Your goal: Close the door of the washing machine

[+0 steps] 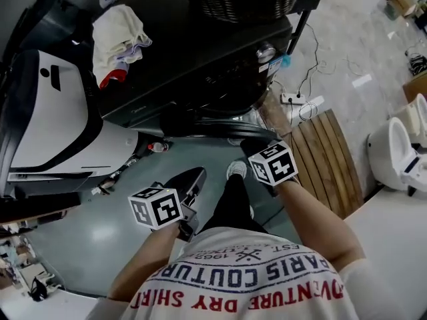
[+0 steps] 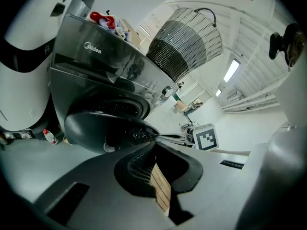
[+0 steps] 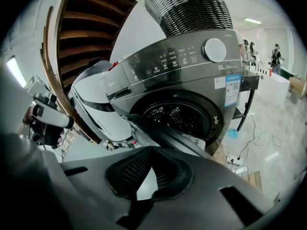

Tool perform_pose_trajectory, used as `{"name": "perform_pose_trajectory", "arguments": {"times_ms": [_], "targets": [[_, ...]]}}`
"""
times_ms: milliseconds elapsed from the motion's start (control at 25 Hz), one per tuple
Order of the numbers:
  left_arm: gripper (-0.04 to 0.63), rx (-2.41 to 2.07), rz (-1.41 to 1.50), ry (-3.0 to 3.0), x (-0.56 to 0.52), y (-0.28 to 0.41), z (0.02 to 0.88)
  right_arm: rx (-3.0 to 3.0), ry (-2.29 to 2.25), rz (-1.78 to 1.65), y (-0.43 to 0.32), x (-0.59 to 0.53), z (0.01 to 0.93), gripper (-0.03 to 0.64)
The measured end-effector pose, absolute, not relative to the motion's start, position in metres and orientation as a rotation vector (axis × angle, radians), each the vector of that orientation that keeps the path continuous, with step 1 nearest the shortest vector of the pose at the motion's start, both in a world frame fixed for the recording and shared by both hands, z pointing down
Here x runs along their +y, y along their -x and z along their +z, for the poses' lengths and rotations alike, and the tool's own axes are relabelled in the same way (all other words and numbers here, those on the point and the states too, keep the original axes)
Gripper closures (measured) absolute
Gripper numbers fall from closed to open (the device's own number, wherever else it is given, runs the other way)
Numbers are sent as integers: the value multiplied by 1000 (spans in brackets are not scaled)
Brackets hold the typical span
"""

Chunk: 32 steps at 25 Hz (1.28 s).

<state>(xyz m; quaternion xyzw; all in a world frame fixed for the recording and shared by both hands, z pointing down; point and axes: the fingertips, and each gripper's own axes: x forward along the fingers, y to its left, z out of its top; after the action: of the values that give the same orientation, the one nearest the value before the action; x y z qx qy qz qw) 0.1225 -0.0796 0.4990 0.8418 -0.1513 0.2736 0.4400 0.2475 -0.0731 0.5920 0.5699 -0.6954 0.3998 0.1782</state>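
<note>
Forearms stretch forward and down in the head view. The left gripper [image 1: 190, 179] and right gripper [image 1: 255, 145] sit side by side over the floor, both aimed at the dark washing machine [image 1: 200, 65]. The right one is nearer the machine's front. A wooden mat [image 1: 330, 159] lies on the floor at the right.

Left gripper view: the fingers [image 2: 136, 166] meet at their tips with nothing held. The open door [image 2: 105, 128] stands out from the machine just beyond the tips, mostly to their left.

Right gripper view: these fingers [image 3: 127, 169] are likewise closed tip to tip and empty. The door shows edge-on just past them, and whether it touches them cannot be told. The drum opening [image 3: 175, 118] lies uncovered behind.
</note>
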Motion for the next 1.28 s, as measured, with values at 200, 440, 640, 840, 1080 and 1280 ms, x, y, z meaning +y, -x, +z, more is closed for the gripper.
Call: {"name": "perform_pose_trajectory", "arguments": {"times_ms": [200,440,640,840,1080,1280], "targets": [[571,-366,698,-2075,-99,-135,508,-1927,-1682,1195,-272,-84,599,595],[571,-374,707,-2058,-115,-147,517,-1924,-1733,1212,-294,-105,599,595],[571,-383,704,-2046,-128,-155,520,-1918,-1779,1220,-309,-125,597,595],[571,-393,709,-2040,-142,-159,526,-1915,-1842,1210,-327,-147,597,595],[571,-406,732,-2029,-152,-159,534,-1918,-1910,1207,-341,-169,597,595],[571,-410,737,-2029,-160,-162,537,-1936,-1924,1182,-345,-179,596,595]]}}
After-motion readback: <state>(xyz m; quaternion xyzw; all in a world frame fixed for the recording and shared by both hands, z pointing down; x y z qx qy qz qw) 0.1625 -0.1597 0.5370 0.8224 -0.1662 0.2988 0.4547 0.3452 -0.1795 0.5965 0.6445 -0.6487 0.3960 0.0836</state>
